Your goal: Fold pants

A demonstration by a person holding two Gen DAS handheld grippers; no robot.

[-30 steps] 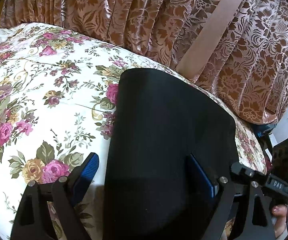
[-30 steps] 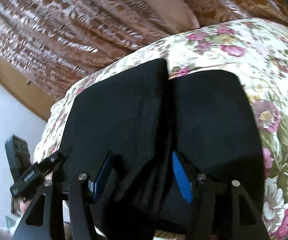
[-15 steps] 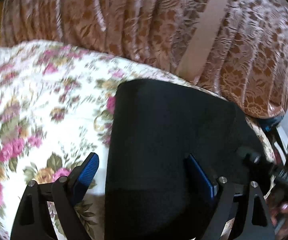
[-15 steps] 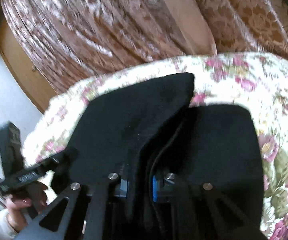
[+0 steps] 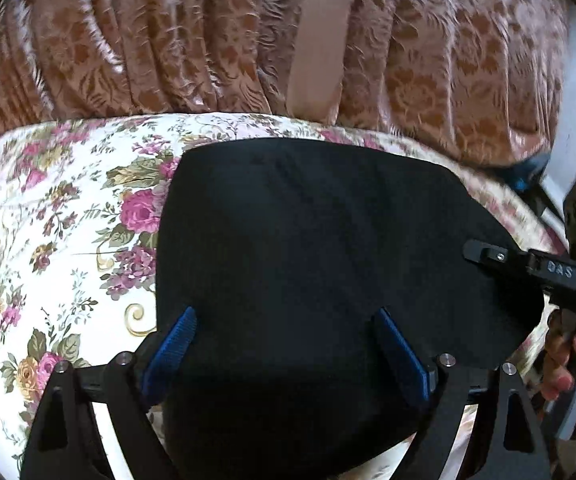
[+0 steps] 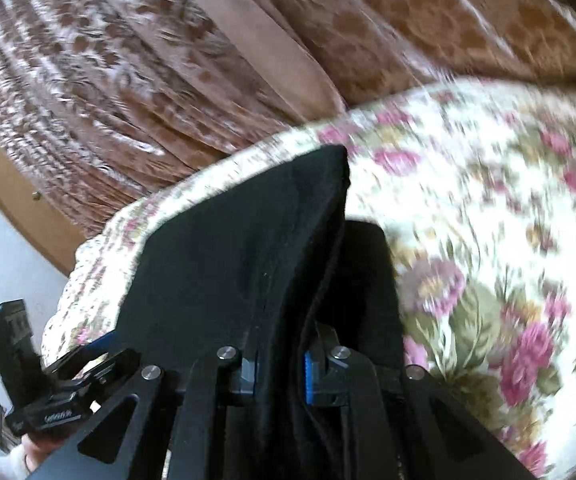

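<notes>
Since a second ago the right gripper has closed: its blue pads, then spread apart over the cloth, are now clamped tight on a raised fold of the black pants, and that fold stands up higher than before, its peak reaching toward the brown patterned curtain. The left gripper has stayed wide apart, its blue fingertips resting either side of the near part of the pants, gripping nothing. The pants lie on the floral bedspread as a smooth, dark, rounded slab, already doubled over. In the right wrist view the bedspread is blurred. The right hand shows at the edge of the left view.
</notes>
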